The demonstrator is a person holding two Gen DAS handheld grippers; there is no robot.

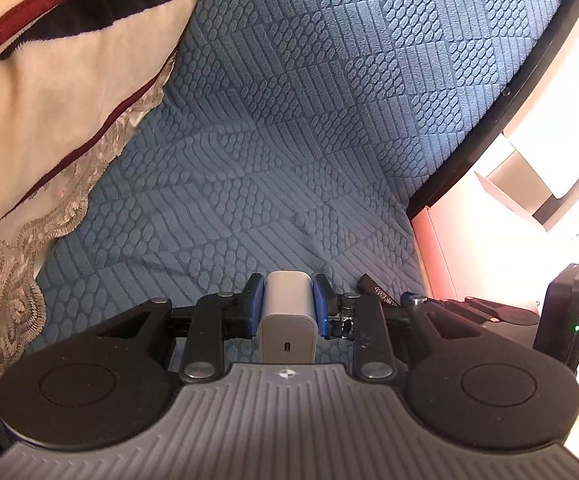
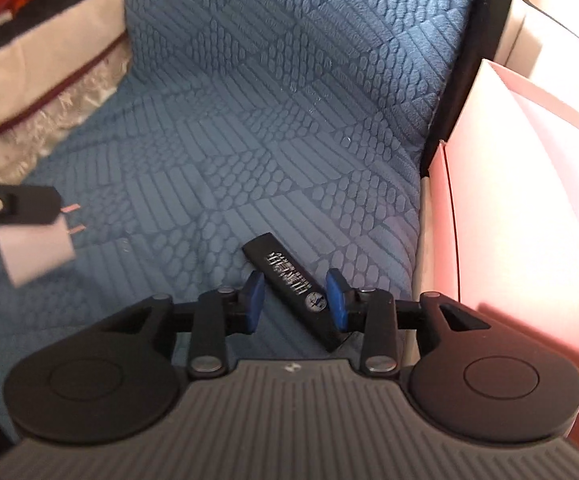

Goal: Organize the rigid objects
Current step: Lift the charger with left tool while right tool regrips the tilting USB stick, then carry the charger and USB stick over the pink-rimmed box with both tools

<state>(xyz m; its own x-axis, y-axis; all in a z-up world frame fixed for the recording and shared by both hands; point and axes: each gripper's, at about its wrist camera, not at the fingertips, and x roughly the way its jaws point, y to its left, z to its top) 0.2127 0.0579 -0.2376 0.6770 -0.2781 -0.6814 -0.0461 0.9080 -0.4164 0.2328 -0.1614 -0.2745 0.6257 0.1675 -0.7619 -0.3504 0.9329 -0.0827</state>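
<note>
My left gripper (image 1: 288,290) is shut on a pale grey charger (image 1: 287,320), its blue pads pressing both sides and its port facing the camera. In the right wrist view the same charger (image 2: 35,254) hangs at the far left with its prongs pointing right, under one finger (image 2: 21,205) of that gripper. A black stick with white lettering (image 2: 289,276) lies slantwise on the blue bed cover (image 2: 269,120). My right gripper (image 2: 295,286) stands open around it; the left pad is clear of it and the right pad sits close beside its near end. The stick's far tip (image 1: 375,288) shows in the left wrist view.
A cream blanket with dark red stripes and lace trim (image 1: 49,100) covers the left. A black bed edge (image 1: 509,92) runs along the right. An open pink box (image 2: 509,220) stands just right of the cover. A black device with a green light (image 1: 569,312) is at the far right.
</note>
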